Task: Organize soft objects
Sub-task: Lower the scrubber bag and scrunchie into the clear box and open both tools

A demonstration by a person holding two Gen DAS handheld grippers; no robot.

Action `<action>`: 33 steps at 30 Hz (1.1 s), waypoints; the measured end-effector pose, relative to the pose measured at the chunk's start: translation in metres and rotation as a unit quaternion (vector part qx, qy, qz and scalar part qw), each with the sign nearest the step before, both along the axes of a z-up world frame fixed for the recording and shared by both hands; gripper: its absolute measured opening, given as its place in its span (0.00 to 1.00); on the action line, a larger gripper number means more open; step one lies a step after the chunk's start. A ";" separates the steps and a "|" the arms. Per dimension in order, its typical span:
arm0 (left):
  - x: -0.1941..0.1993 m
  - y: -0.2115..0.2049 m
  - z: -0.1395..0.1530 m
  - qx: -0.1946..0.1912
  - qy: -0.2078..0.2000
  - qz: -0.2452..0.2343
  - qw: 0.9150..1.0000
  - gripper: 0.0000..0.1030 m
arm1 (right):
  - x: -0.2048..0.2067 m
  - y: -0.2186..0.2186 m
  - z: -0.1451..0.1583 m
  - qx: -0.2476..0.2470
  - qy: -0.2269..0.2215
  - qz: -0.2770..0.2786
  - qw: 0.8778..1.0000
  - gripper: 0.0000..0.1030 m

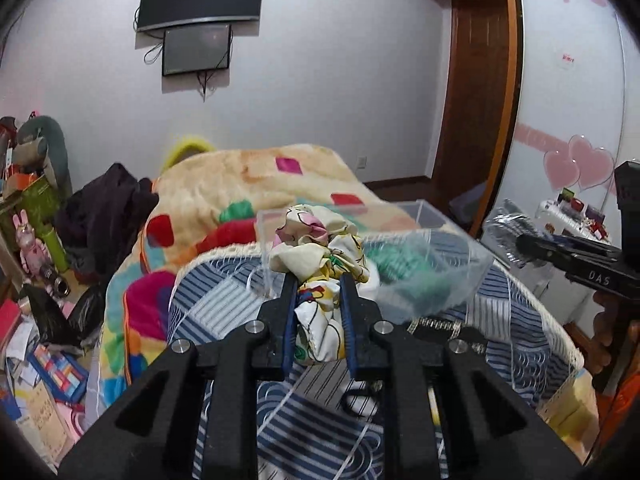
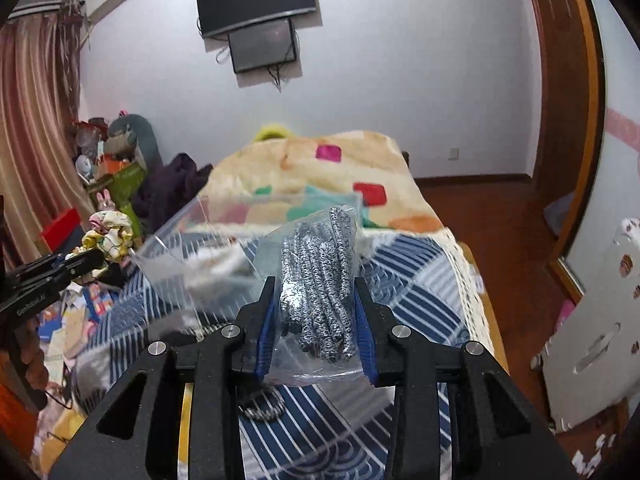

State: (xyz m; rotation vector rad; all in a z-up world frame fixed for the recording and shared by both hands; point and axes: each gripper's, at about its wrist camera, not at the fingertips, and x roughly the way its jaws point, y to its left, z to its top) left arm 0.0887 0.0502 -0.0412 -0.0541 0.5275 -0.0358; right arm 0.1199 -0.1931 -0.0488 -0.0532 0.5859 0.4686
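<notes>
My left gripper [image 1: 319,282] is shut on a bunched cream cloth with a colourful print [image 1: 320,248], held above the bed; the cloth also shows at the left of the right wrist view [image 2: 108,236]. My right gripper [image 2: 315,286] is shut on a clear plastic bag of speckled grey-and-white knit gloves [image 2: 320,280]; the bag also shows at the right of the left wrist view [image 1: 506,232]. A clear plastic box [image 1: 360,256] sits on the striped blue quilt [image 1: 224,312] just beyond both grippers, with teal and white soft items inside.
A fleece blanket with coloured squares [image 1: 248,196] covers the far half of the bed. A dark garment [image 1: 108,208] lies at its left. Clutter fills the floor at left [image 1: 44,360]. A dark ring-shaped item [image 2: 260,404] lies on the quilt under my right gripper.
</notes>
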 end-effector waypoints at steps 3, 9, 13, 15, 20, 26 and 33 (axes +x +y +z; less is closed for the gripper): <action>0.010 -0.003 0.004 0.004 -0.007 -0.001 1.000 0.19 | 0.007 0.010 0.006 0.002 -0.009 0.008 1.000 0.31; 0.032 -0.004 -0.003 0.007 0.003 0.003 1.000 0.19 | 0.022 0.035 0.010 -0.010 -0.019 0.026 0.999 0.31; 0.051 -0.002 -0.013 0.004 0.025 0.003 1.000 0.19 | 0.037 0.052 0.006 -0.016 -0.007 0.039 0.999 0.31; 0.057 -0.002 -0.018 0.004 0.035 0.003 0.999 0.19 | 0.045 0.060 0.003 -0.024 0.001 0.048 0.999 0.31; 0.078 0.000 -0.034 -0.010 0.072 -0.003 0.997 0.19 | 0.062 0.079 -0.011 -0.044 0.032 0.067 0.996 0.31; 0.090 -0.003 -0.044 0.000 0.087 0.007 0.996 0.19 | 0.075 0.091 -0.025 -0.052 0.067 0.079 0.993 0.31; 0.093 -0.003 -0.049 0.000 0.098 0.011 0.995 0.27 | 0.082 0.100 -0.042 -0.072 0.103 0.086 0.988 0.33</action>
